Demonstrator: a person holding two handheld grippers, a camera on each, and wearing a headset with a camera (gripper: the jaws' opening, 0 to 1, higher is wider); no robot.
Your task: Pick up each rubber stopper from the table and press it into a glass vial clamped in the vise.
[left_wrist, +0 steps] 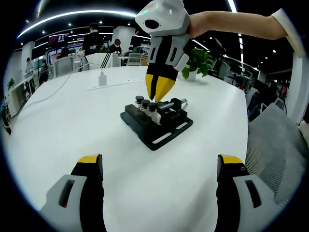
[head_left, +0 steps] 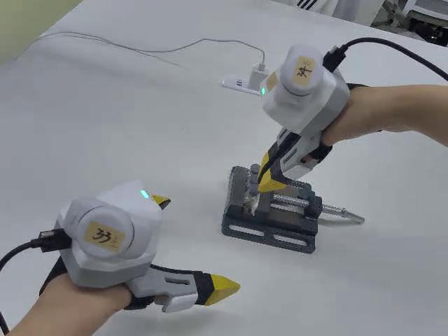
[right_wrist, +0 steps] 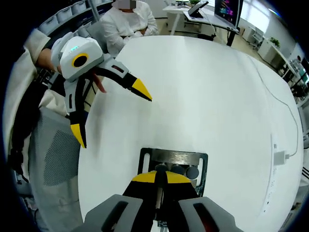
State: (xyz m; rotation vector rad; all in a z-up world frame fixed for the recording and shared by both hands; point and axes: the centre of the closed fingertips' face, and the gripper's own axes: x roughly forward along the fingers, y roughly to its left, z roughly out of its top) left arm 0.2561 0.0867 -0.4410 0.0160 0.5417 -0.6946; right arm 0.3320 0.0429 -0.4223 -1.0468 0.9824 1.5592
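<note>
Three small glass vials (left_wrist: pixel 146 107), capped with round dark rubber stoppers (right_wrist: pixel 192 172), stand clamped in the black metal vise (head_left: pixel 273 227) on the smooth white bench (head_left: pixel 126 119). Just above them the right tool (head_left: pixel 269 185) has its yellow tips closed together. At near left, the left tool (left_wrist: pixel 160 159) is wide open.

Two chunky grippers are showing pale grey bodies and yellow tips.
In the head view, the left gripper (head_left: pixel 196 243) is showing at 8 o'clock and the right gripper (head_left: pixel 266 183) at 2 o'clock. Both are wearing smooth grey-white shells, black jaws and pointy yellow ends. A tan sticker (head_left: pixel 105 236) with black scribbles is sitting on top of each one. A small green light (head_left: pixel 144 194) is glowing on each shell. A black cable (head_left: pixel 21 253) is trailing out of each back end. In the left gripper view, a white sleeve (left_wrist: pixel 287 19) is showing at 2 o'clock.
</note>
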